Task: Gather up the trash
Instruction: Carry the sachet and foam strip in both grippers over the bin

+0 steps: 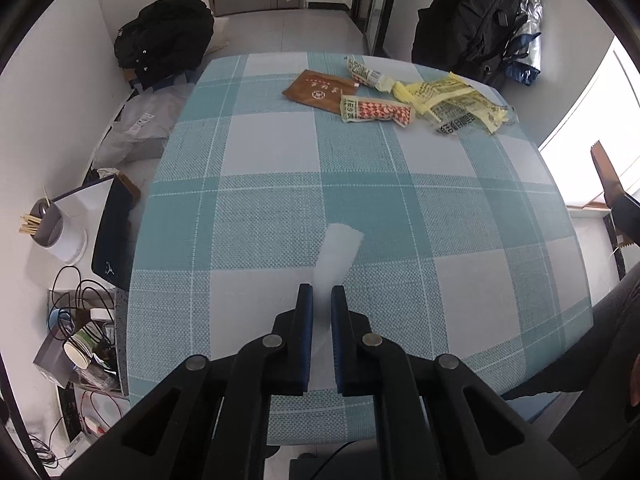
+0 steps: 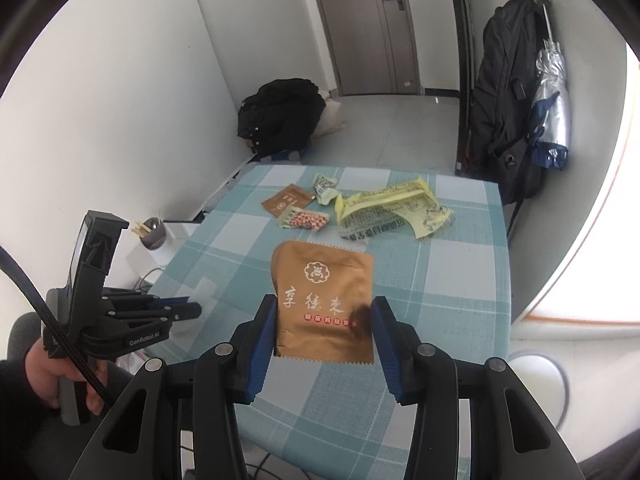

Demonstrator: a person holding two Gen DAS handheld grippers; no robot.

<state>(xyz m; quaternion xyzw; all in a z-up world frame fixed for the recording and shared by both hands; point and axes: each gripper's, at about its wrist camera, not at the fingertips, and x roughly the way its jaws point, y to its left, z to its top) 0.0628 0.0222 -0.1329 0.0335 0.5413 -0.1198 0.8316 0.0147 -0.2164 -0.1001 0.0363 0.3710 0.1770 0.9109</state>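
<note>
Wrapper of glossy brown foil with white characters (image 2: 322, 304) hangs above the teal-and-white checked tablecloth (image 2: 440, 280), pinched at its sides by the right gripper (image 2: 323, 316). The left gripper (image 1: 321, 298) is clamped on a white paper strip (image 1: 336, 256). More crumpled yellow, red-dotted and brown wrappers (image 1: 400, 96) lie at the far edge.

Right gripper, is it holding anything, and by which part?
The right gripper holds a brown snack packet, fingers on its two side edges near the bottom.
</note>
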